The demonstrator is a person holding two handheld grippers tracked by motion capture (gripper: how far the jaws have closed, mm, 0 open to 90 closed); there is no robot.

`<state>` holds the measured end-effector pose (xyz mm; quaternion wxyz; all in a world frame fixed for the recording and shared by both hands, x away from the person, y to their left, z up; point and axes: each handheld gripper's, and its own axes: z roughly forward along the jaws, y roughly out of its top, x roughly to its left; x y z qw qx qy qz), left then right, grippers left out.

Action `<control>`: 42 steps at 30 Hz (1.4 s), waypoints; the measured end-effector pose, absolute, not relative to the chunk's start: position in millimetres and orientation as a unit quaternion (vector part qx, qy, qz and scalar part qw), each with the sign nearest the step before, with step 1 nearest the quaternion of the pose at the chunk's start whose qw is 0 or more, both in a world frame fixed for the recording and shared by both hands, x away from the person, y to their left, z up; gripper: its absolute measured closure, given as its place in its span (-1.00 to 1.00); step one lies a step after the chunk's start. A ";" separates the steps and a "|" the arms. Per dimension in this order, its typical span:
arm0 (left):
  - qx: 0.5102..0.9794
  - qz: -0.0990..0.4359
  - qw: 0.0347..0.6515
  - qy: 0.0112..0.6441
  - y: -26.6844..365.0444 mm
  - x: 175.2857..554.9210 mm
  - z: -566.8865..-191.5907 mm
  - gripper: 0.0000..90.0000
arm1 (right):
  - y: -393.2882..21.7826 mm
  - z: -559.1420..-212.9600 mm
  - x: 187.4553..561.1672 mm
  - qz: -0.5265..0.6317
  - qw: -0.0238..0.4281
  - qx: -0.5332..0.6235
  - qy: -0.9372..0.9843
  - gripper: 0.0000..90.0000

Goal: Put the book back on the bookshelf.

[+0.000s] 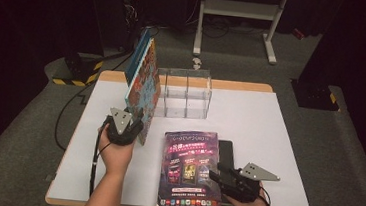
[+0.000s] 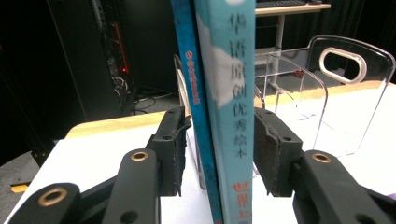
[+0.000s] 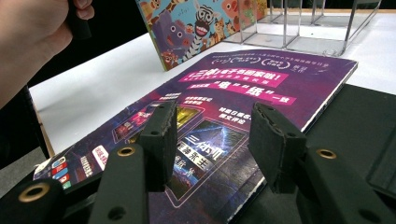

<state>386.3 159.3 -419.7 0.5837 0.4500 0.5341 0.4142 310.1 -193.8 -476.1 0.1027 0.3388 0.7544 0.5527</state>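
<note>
Standing on the white table [image 1: 278, 141], the clear acrylic rack [image 1: 187, 93] serves as the landmark for all positions below.

The picture book [image 1: 144, 87] stands upright on its lower edge, just beside the rack's left end wall, with a second, thinner blue book [image 1: 137, 59] behind it. The high view shows its illustrated cover turned toward the rack. The left gripper view instead shows the two spines: the teal spine of the picture book [image 2: 231, 93] with printed characters, and the blue book [image 2: 191, 84] against its left side. The right gripper view shows the cartoon animals on the cover of the picture book [image 3: 191, 25].

The purple magazine [image 1: 190, 169] lies flat on the table, nearer the person than the rack, partly overlapping a black tablet [image 1: 226, 154] under its right edge. The right gripper view shows the magazine [image 3: 243, 93] with its right edge raised off the dark tablet [image 3: 369, 121].

The left gripper [image 1: 134, 121] sits at the near end of the picture book, on the person's side of the rack. The left gripper view [image 2: 217, 149] shows both spines between the jaws, with a visible gap at each pad: the grip is released.

The right gripper [image 1: 222, 174] rests over the magazine's right edge. In the right gripper view [image 3: 210, 140] the jaws stand apart above the cover, gripping nothing.
</note>
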 end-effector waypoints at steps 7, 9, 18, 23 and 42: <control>0.455 0.400 0.584 0.540 162.6 382.4 -425.8 0.23 | -194.0 -476.6 310.1 0.551 0.105 0.337 0.756 0.14; 0.456 0.398 0.584 0.540 163.3 380.9 -427.1 0.22 | -194.0 -476.6 310.1 0.551 0.104 0.338 0.756 0.14; 0.465 0.371 0.591 0.544 169.0 374.0 -432.5 0.13 | -194.0 -476.6 309.7 0.551 0.106 0.337 0.756 0.14; 0.477 0.357 0.589 0.546 171.5 370.0 -440.1 -0.02 | -193.9 -476.6 309.6 0.550 0.106 0.337 0.756 0.14; 0.514 0.270 0.586 0.565 181.0 339.3 -479.0 -0.16 | -195.1 -476.8 310.0 0.547 0.115 0.336 0.758 0.12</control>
